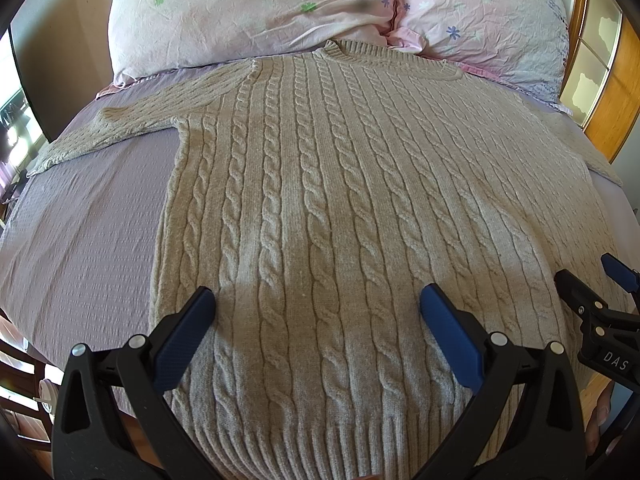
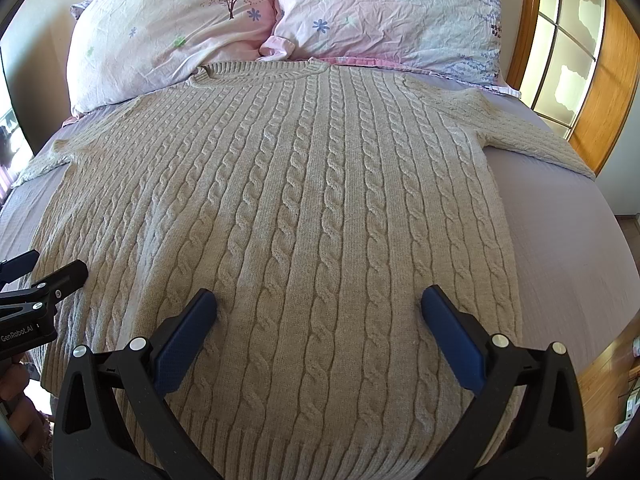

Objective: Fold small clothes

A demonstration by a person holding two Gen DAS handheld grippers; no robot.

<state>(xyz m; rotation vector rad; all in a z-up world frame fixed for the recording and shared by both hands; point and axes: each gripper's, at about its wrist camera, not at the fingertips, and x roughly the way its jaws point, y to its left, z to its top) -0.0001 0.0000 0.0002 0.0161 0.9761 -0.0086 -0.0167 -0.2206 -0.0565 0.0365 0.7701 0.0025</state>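
Cable-knit sweater (image 1: pixel 320 200): flat on bed (image 1: pixel 88 208), collar toward pillows (image 1: pixel 248 12). Left gripper (image 1: pixel 316 312), right gripper (image 2: pixel 318 312): spread wide, holding nothing (apparently hovering above hem). Folding unstarted; next, pinch a sleeve or side.

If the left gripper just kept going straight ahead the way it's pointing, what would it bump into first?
Most likely the beige cable-knit sweater: the left gripper, fingers open, hovers low over its hem end, aimed toward the collar. How soon is unclear.

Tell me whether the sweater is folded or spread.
Spread: the sweater lies flat on the bed, both sleeves out sideways.
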